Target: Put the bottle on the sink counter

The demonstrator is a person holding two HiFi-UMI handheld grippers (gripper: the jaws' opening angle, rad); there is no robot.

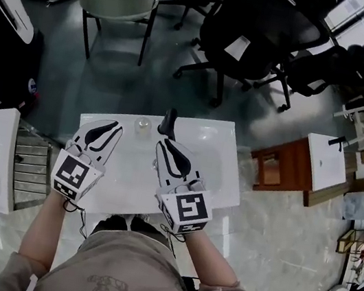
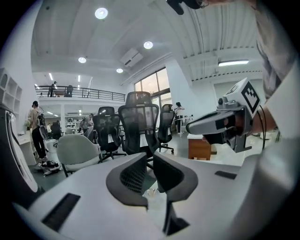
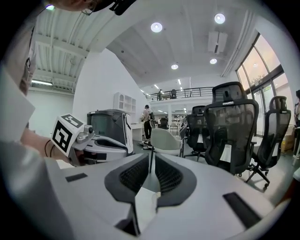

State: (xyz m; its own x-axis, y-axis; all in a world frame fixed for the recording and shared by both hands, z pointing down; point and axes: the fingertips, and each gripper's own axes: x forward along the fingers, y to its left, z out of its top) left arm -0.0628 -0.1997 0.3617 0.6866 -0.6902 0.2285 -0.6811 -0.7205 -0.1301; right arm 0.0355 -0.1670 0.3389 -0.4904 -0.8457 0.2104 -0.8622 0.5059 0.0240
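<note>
The clear bottle (image 1: 143,125) is already standing on the sink counter (image 1: 127,180) beside the faucet (image 1: 168,122), and the left gripper (image 1: 110,126) and right gripper (image 1: 167,143) are hovering just short of it, jaws nearly closed on nothing, so I'd say only backing away is remaining.

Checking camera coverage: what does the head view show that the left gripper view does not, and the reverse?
Head view only: the black faucet, plus the marker cube on the left hand-held gripper. Left gripper view only: ceiling lights and a railed mezzanine. Both: the right hand-held gripper, black office chairs and the wooden stand.
</note>
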